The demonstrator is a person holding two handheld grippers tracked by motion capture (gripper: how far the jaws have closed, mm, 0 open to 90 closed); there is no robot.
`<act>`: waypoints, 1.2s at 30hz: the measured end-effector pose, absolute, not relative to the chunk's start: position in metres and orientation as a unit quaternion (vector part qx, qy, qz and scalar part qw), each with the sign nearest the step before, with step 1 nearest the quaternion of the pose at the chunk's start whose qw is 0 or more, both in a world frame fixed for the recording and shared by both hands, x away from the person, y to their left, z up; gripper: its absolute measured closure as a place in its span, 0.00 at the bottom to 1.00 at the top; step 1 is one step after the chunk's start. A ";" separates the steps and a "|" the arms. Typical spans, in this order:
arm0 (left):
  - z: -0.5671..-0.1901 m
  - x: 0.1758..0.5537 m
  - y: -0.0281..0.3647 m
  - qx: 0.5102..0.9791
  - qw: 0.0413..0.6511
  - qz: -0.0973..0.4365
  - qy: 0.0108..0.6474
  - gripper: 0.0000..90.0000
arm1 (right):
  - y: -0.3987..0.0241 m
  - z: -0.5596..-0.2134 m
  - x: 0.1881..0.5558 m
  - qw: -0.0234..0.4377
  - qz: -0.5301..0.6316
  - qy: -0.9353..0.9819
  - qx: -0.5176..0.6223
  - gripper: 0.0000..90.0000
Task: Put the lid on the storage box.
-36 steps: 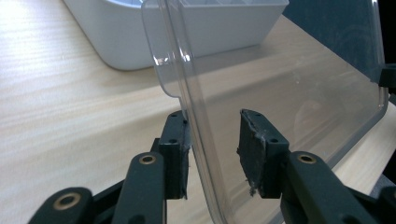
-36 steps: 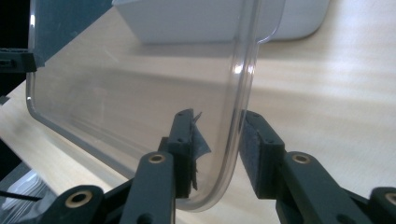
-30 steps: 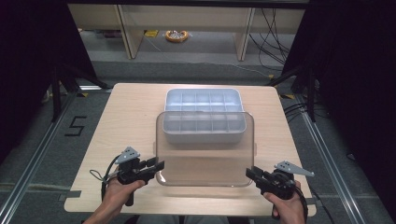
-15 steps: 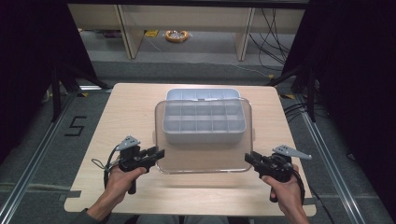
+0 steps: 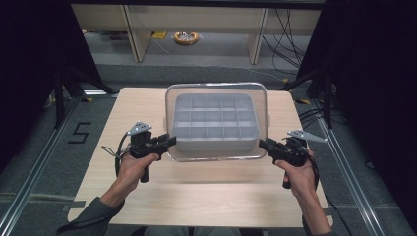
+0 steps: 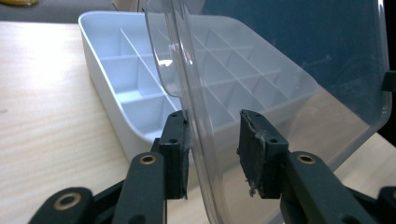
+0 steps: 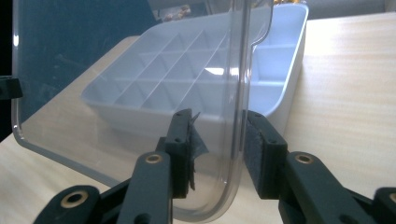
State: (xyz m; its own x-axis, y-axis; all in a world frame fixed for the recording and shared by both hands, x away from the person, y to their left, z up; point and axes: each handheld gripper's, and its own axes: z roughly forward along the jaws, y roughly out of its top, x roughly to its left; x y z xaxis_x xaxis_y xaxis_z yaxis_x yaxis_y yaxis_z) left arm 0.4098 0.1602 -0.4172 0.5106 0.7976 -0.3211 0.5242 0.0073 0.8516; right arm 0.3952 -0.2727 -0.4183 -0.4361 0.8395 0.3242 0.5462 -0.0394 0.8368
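A clear plastic lid (image 5: 216,158) hangs tilted over a white box with several compartments (image 5: 215,143) in the middle of the wooden table (image 5: 206,191). My left gripper (image 5: 172,141) is shut on the lid's left edge and my right gripper (image 5: 262,143) on its right edge. In the left gripper view the lid (image 6: 280,70) runs between the jaws of that gripper (image 6: 215,140), with the box (image 6: 116,70) behind it. In the right gripper view the lid's rim (image 7: 236,93) stands between the jaws of that gripper (image 7: 217,140), above the box (image 7: 280,70).
The near half of the table is bare wood. Beyond its far edge stand shelf legs, and a yellow coil (image 5: 185,37) and cables lie on the floor. A "5" mark (image 5: 78,132) is on the floor at the left. Black curtains flank both sides.
Both hands have carried the lid away from the person, from the table's near side to over the box. The box has not moved.
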 end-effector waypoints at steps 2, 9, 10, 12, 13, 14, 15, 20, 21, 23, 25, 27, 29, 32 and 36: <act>-0.414 0.418 0.159 0.693 0.527 0.131 0.475 0.70 | -0.275 -0.415 0.404 0.152 0.510 0.678 0.507 0.73; -0.408 0.443 0.156 0.688 0.519 0.137 0.488 0.69 | -0.273 -0.404 0.430 0.158 0.514 0.669 0.513 0.73; -0.408 0.446 0.156 0.687 0.517 0.138 0.492 0.69 | -0.272 -0.403 0.433 0.155 0.513 0.668 0.516 0.73; -0.409 0.454 0.156 0.684 0.516 0.139 0.497 0.68 | -0.269 -0.403 0.438 0.149 0.514 0.663 0.523 0.73; -0.409 0.457 0.156 0.682 0.517 0.136 0.500 0.68 | -0.267 -0.403 0.440 0.150 0.512 0.660 0.529 0.73; -0.410 0.461 0.156 0.680 0.517 0.136 0.502 0.68 | -0.266 -0.402 0.442 0.145 0.513 0.658 0.533 0.73; -0.411 0.464 0.156 0.680 0.514 0.137 0.505 0.67 | -0.267 -0.404 0.447 0.161 0.512 0.665 0.519 0.73; -0.411 0.478 0.155 0.675 0.512 0.138 0.513 0.67 | -0.262 -0.408 0.457 0.143 0.508 0.653 0.543 0.73; -0.412 0.481 0.155 0.673 0.513 0.139 0.514 0.67 | -0.263 -0.410 0.460 0.146 0.507 0.656 0.541 0.73; -0.413 0.485 0.153 0.671 0.511 0.138 0.519 0.67 | -0.263 -0.414 0.465 0.149 0.506 0.658 0.538 0.72; -0.413 0.489 0.153 0.673 0.507 0.138 0.521 0.67 | -0.261 -0.417 0.469 0.140 0.500 0.651 0.554 0.71; -0.415 0.492 0.152 0.673 0.506 0.136 0.522 0.67 | -0.262 -0.419 0.472 0.145 0.501 0.654 0.548 0.71; -0.416 0.494 0.151 0.672 0.504 0.134 0.525 0.66 | -0.261 -0.420 0.472 0.128 0.499 0.646 0.563 0.71; -0.419 0.496 0.149 0.670 0.504 0.133 0.530 0.66 | -0.264 -0.425 0.478 0.146 0.495 0.655 0.553 0.71; -0.423 0.499 0.148 0.670 0.499 0.131 0.533 0.66 | -0.263 -0.429 0.479 0.128 0.493 0.644 0.571 0.70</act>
